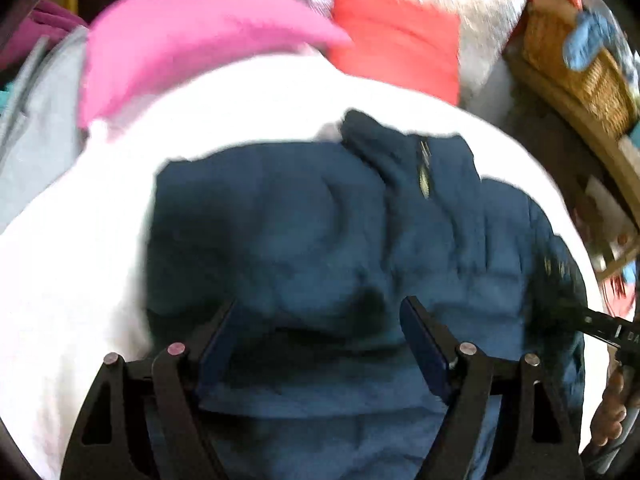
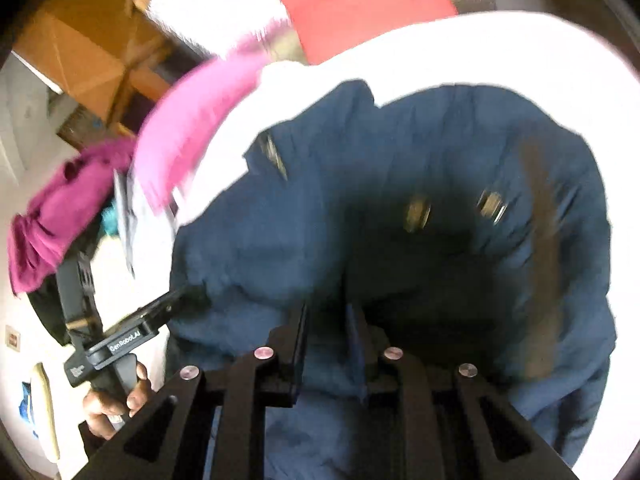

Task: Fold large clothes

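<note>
Faintly, "GenRobot.AI" reads on the left claw (image 2: 188, 294) beside the navy jacket (image 2: 400, 200).

Navy jacket (image 1: 320, 232) on a white sheet (image 1: 80, 260); pink cloth (image 1: 180, 40) at eleven o'clock, red cloth (image 1: 400, 40) at one.

free: white surface (image 1: 80, 280) left | blocked: pink cloth (image 1: 192, 40), basket (image 1: 580, 64)

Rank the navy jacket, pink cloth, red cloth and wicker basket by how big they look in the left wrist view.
1. navy jacket, by far the largest, though it is nearest the camera.
2. pink cloth.
3. red cloth.
4. wicker basket, cut off at the frame edge and farther away, so its rank is unsure.
</note>
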`<move>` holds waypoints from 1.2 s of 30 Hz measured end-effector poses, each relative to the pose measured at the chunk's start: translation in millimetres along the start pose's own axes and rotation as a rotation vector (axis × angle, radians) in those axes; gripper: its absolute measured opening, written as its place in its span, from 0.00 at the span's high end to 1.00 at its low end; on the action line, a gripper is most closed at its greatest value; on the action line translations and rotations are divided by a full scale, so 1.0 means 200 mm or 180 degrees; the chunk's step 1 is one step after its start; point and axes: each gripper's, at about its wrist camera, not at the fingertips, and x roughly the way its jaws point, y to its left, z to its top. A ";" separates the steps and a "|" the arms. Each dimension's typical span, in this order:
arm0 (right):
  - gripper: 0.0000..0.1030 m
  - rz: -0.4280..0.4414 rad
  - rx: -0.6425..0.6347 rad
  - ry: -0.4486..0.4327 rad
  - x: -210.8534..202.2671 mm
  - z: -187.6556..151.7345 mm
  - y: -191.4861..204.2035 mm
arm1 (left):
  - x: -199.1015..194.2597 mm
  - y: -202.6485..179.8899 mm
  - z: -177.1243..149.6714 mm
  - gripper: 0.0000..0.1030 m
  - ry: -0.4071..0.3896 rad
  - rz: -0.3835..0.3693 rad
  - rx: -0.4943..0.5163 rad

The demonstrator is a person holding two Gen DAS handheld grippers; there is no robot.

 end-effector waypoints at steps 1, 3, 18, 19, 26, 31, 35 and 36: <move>0.78 0.0001 0.0038 -0.0066 -0.03 0.01 -0.01 | -0.03 0.04 0.01 0.22 -0.0075 0.0051 -0.0057; 0.78 -0.0086 0.0154 -0.0023 -0.02 0.02 -0.06 | -0.04 0.14 0.03 0.22 -0.0084 0.0193 -0.0193; 0.77 -0.0213 0.0623 -0.0363 -0.31 0.10 -0.36 | -0.03 0.35 0.01 0.22 0.0071 0.0326 -0.0463; 0.77 -0.0225 0.0694 -0.0341 -0.33 0.10 -0.41 | -0.03 0.36 -0.01 0.22 0.0122 0.0373 -0.0443; 0.78 -0.0439 0.0937 0.0111 -0.18 0.05 -0.53 | 0.11 0.38 -0.04 0.22 0.0443 0.0539 -0.0435; 0.76 -0.0266 0.0837 -0.0329 -0.29 0.11 -0.45 | 0.00 0.37 -0.01 0.22 0.0216 0.0421 -0.0456; 0.77 -0.0298 0.0854 -0.0659 -0.30 0.17 -0.46 | -0.04 0.34 -0.01 0.22 0.0130 0.0449 -0.0356; 0.77 -0.0338 0.0879 -0.0697 -0.27 0.18 -0.47 | -0.02 0.34 -0.02 0.22 0.0180 0.0477 -0.0340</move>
